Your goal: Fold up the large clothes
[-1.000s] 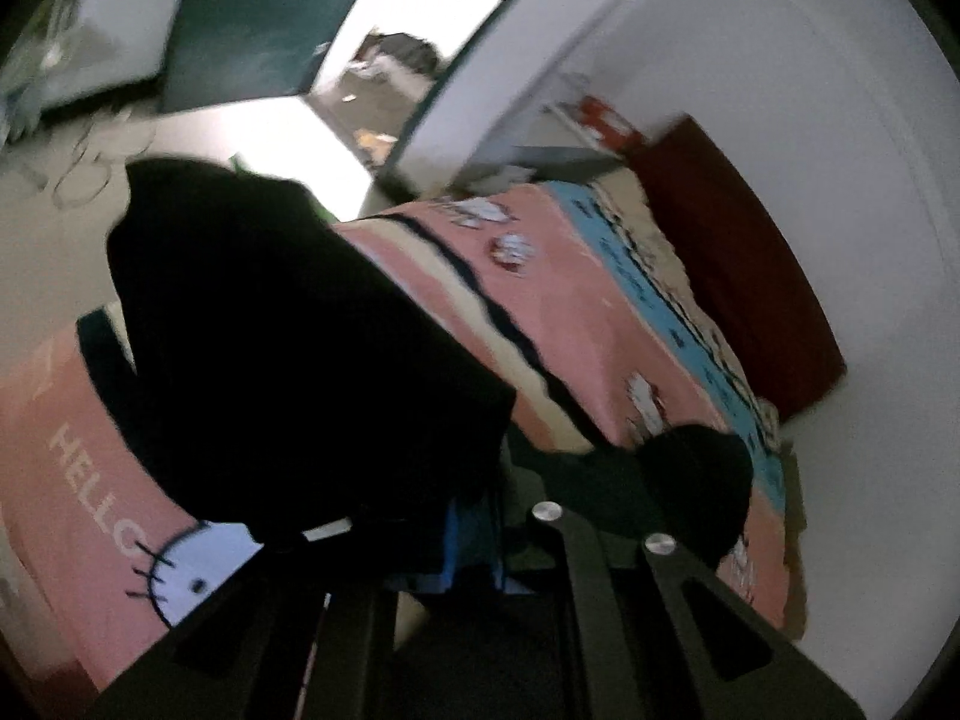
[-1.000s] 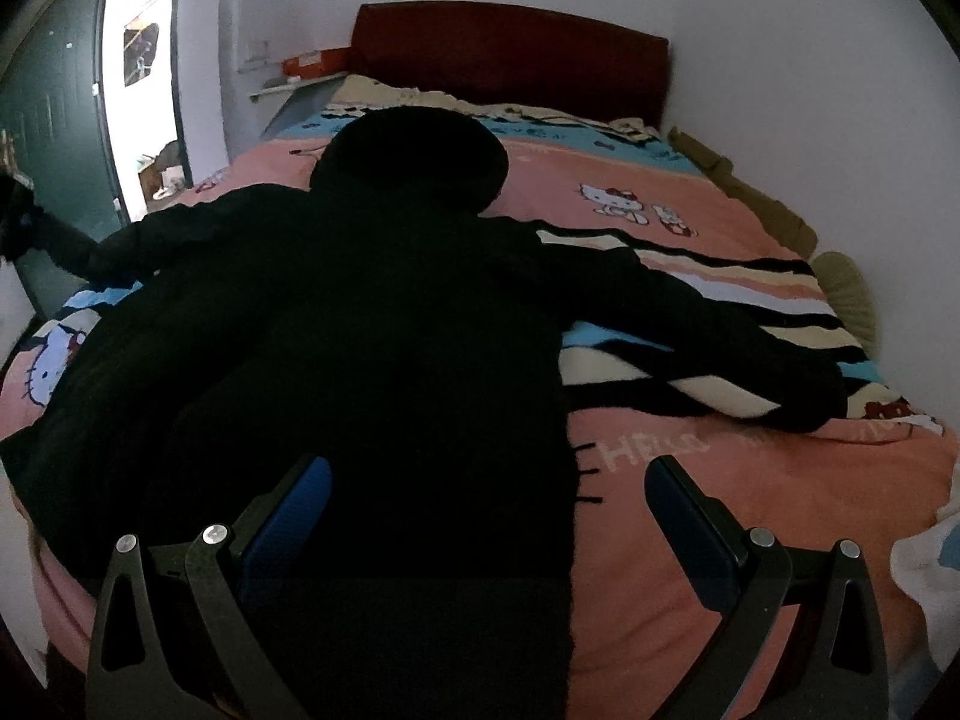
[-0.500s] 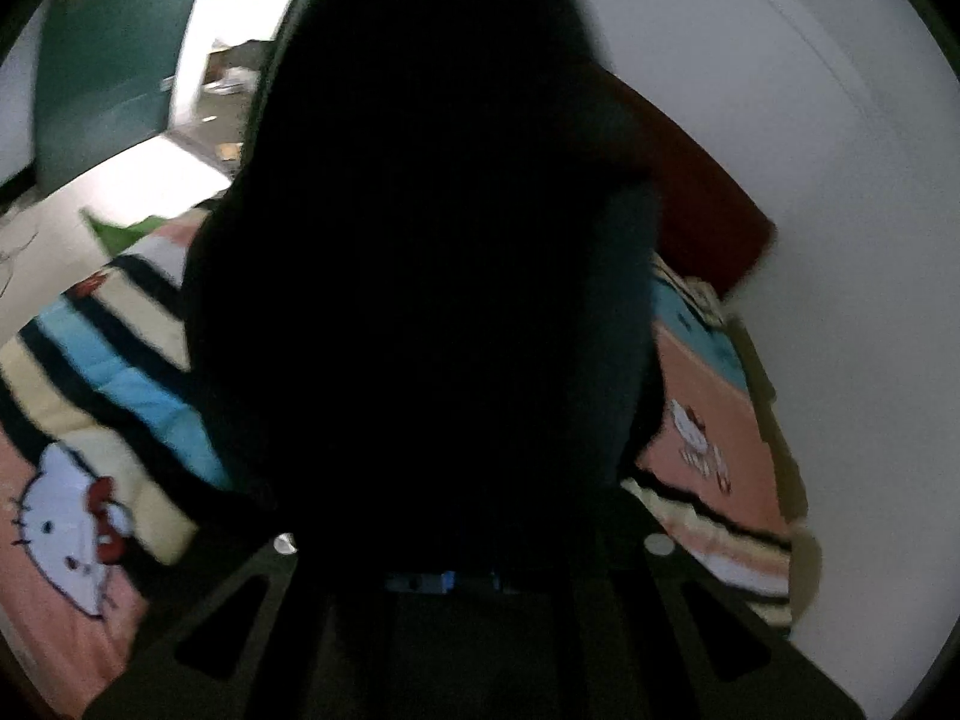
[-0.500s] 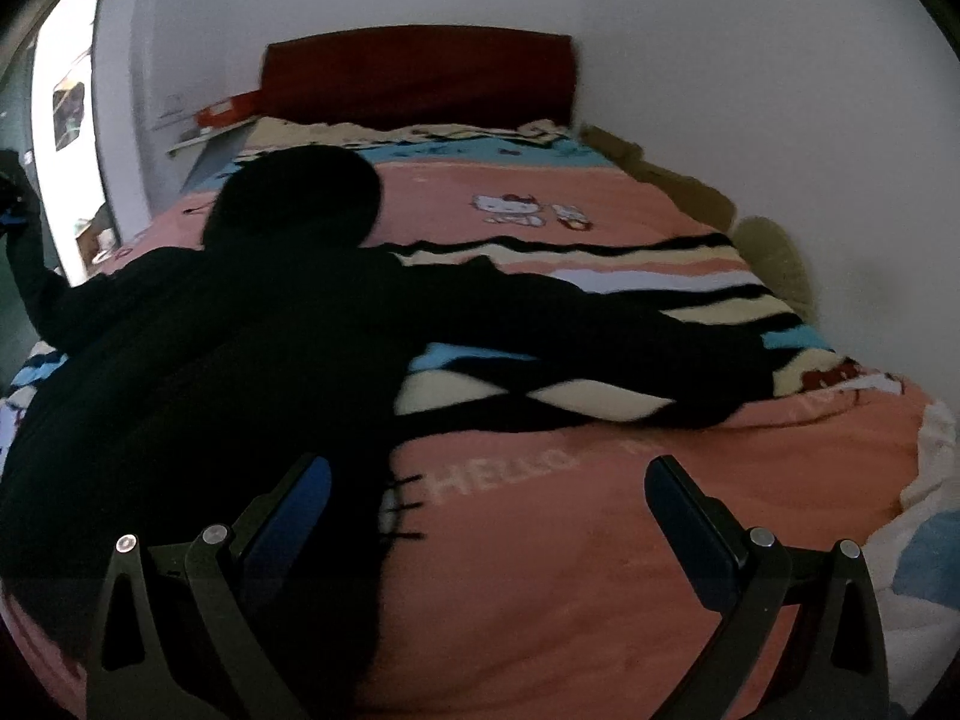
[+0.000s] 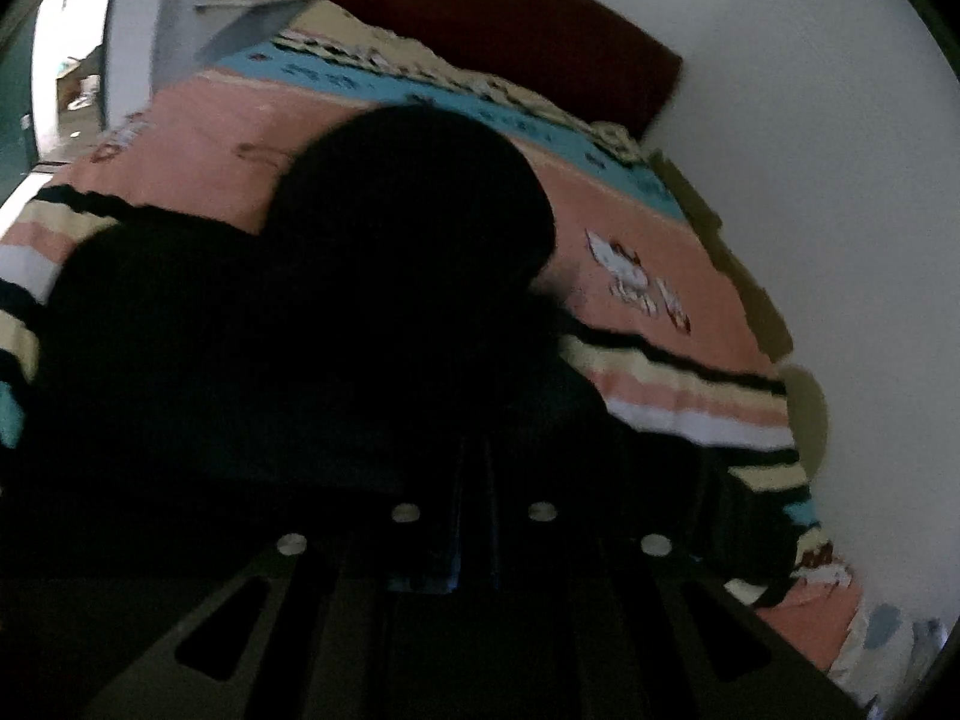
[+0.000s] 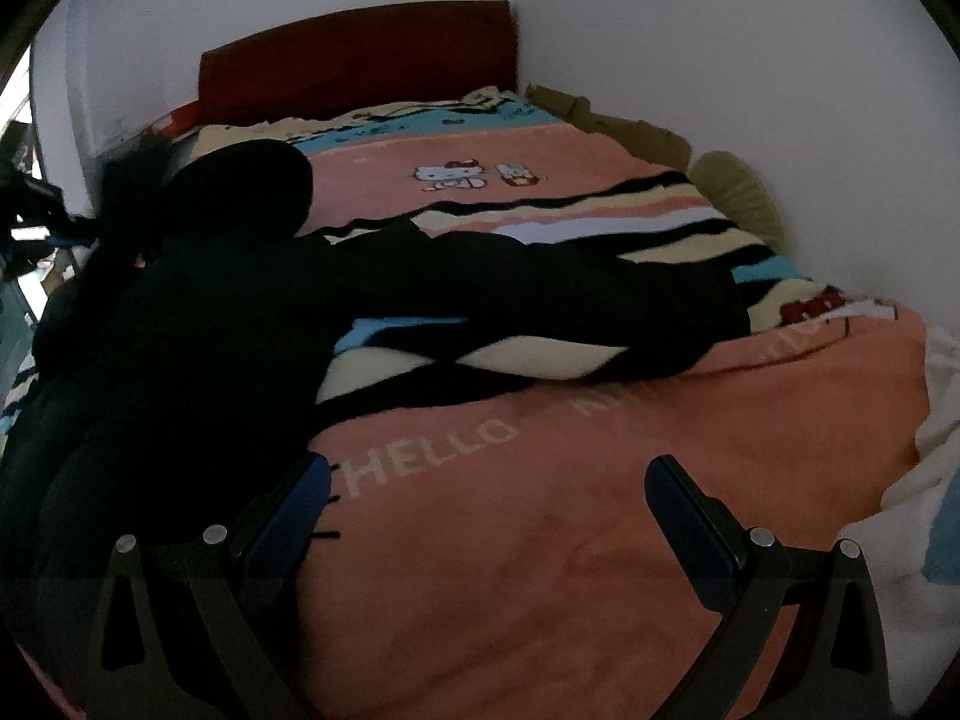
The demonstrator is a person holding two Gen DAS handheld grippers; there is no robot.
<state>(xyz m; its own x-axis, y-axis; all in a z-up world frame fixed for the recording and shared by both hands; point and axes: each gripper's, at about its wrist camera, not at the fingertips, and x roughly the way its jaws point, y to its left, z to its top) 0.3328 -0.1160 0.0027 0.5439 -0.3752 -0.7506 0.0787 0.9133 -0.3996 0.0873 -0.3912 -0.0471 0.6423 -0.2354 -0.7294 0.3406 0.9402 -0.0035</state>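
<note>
Softly matte and shapeless, the black hooded garment (image 6: pixel 198 324) lies on the fuzzy pink blanket (image 6: pixel 540 540), its round hood at 12 o'clock and one sleeve reaching toward 3 o'clock. Only the right view shows the "HELLO" lettering and the right tongs (image 6: pixel 486 498) gaping wide, holding nothing. The left tongs (image 5: pixel 474 510) look pinched together on the garment's dark cloth.

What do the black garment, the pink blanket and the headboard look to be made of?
Garment: soft matte cloth, probably knit or fleece; it drapes limp, but it is too dark to show any weave. Blanket: plush fleece by its look, with a fuzzy surface, printed lettering and soft folds. Headboard: a rigid dark red panel, wood or upholstery; the pictures don't settle which.
</note>
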